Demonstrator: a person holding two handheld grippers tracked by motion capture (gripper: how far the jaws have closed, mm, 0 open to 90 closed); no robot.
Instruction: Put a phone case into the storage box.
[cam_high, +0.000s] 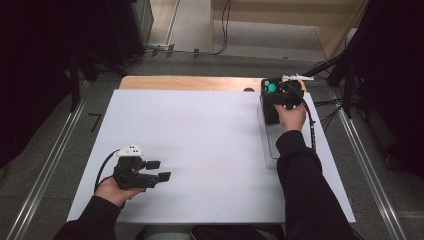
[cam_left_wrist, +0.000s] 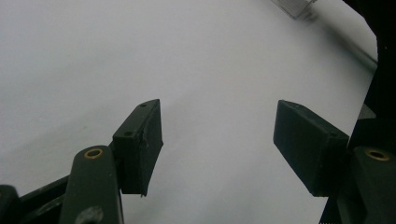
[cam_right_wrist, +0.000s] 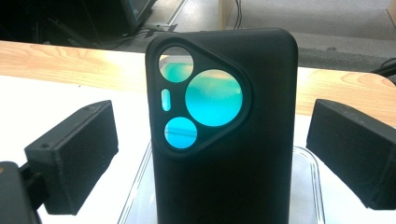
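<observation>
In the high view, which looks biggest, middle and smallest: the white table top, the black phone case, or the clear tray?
1. White table top, biggest by far.
2. Clear tray; the person's forearm covers part of it, so its full size is unsure.
3. Black phone case, smallest; it is partly hidden by the right gripper.

A white sheet (cam_high: 200, 140) covered the light wooden bench (cam_high: 190, 82) at the frame's centre. Black cables (cam_high: 222, 30) trailed across the grey floor (cam_high: 200, 62) at the top.
</observation>
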